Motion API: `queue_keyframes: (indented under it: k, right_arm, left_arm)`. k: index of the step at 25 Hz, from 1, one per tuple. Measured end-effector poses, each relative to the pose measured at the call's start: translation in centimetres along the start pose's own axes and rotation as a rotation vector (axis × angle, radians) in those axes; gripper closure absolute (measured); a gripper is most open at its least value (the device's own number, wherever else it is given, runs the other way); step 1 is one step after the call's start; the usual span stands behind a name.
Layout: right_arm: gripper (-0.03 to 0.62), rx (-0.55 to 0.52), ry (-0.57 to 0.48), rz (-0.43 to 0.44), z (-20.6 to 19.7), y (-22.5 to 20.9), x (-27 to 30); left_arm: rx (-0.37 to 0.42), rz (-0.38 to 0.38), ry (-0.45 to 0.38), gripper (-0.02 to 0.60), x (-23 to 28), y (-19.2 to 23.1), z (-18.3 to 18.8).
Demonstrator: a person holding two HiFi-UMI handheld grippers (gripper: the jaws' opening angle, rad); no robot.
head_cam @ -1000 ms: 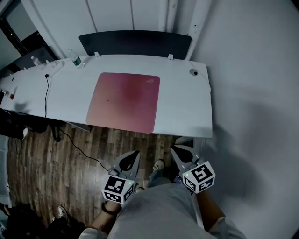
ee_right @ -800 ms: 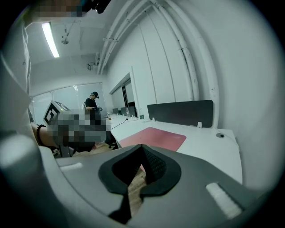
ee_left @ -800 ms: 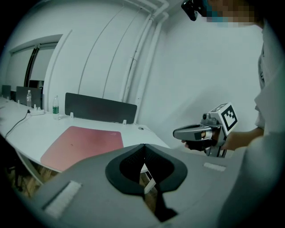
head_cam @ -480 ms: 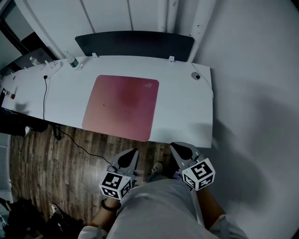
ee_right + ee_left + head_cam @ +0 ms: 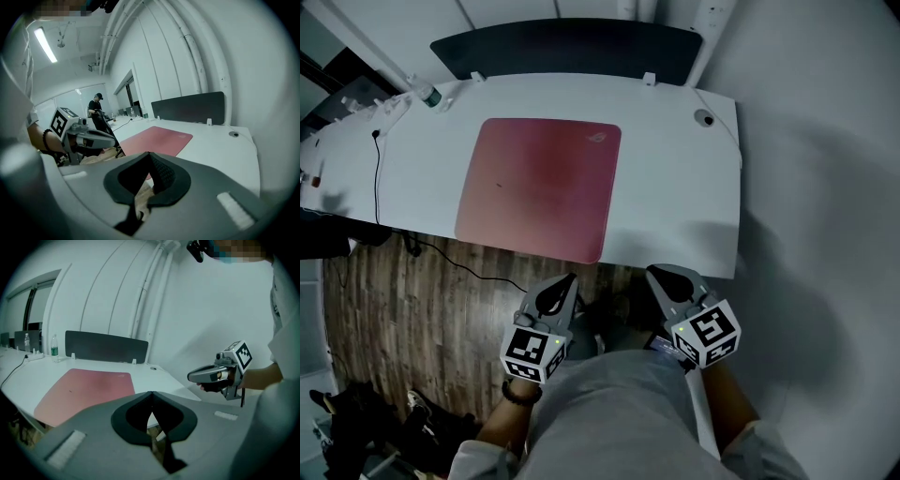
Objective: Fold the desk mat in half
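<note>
Two grippers show: the left gripper [image 5: 570, 281] and the right gripper [image 5: 653, 274], each with two fingers. Ahead of the fingers is one tabletop [image 5: 675, 187], carrying one desk mat [image 5: 534, 183], one black cable [image 5: 377, 178] and one round grommet [image 5: 704, 118]. Beyond the fingers, at the far edge, stands one dark divider panel [image 5: 572, 47]. Far left of the left fingers stand two bottles, a near bottle [image 5: 55, 350] and a far bottle [image 5: 26, 341]. One person [image 5: 97, 115] stands in the background.

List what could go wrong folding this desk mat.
Left tongs and right tongs are shut, short of the desk; arriving shut, they may shove the desk mat instead of gripping it.
The mat lies flat, near edge at the desk's front edge; a pinch could miss or drag it off.
A bottle beyond its far left corner could get knocked.
</note>
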State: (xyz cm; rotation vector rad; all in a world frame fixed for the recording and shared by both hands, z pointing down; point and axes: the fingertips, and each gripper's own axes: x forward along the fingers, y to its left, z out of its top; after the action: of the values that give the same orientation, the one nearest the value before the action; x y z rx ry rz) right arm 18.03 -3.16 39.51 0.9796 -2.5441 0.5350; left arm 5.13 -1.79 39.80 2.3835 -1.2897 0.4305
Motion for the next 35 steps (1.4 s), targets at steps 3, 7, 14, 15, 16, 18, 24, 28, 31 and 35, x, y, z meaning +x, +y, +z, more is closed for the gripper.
queue_keyframes:
  k: [3, 7, 14, 15, 16, 18, 24, 28, 31, 35]
  right_arm:
    - [0.588, 0.014, 0.017, -0.014, -0.5, -0.1, 0.7]
    - [0.588, 0.031, 0.021, -0.038, -1.2, -0.5, 1.4]
    - [0.588, 0.064, 0.036, -0.064, -3.0, -0.5, 2.6]
    - [0.588, 0.073, 0.039, -0.064, -3.3, -0.4, 2.8]
    - [0.588, 0.08, 0.04, -0.064, -3.6, -0.3, 3.0]
    - [0.588, 0.093, 0.045, -0.063, -4.0, 0.0, 3.2]
    - [0.588, 0.129, 0.042, -0.073, -5.4, -0.1, 3.1]
    - [0.588, 0.14, 0.051, -0.072, -6.1, -0.2, 3.3]
    - [0.588, 0.146, 0.055, -0.074, -6.3, -0.4, 3.4]
    - [0.588, 0.158, 0.049, -0.074, -6.7, -0.6, 3.3]
  left_arm:
    - [0.042, -0.024, 0.042, 0.561, 1.0, 0.6, -1.4]
    - [0.082, -0.052, 0.098, 0.561, 2.8, 1.6, -3.5]
    - [0.124, -0.104, 0.223, 0.534, 5.7, 2.9, -8.3]
    - [0.143, -0.11, 0.236, 0.527, 6.1, 2.9, -8.8]
    - [0.16, -0.119, 0.249, 0.517, 6.5, 2.8, -9.3]
    - [0.183, -0.136, 0.271, 0.493, 7.2, 2.8, -10.3]
    - [0.268, -0.125, 0.352, 0.428, 8.7, 3.5, -12.4]
    - [0.331, -0.1, 0.38, 0.389, 9.6, 3.7, -13.4]
    - [0.439, -0.061, 0.391, 0.37, 10.2, 3.9, -14.1]
    - [0.499, -0.009, 0.413, 0.364, 10.7, 4.3, -15.0]
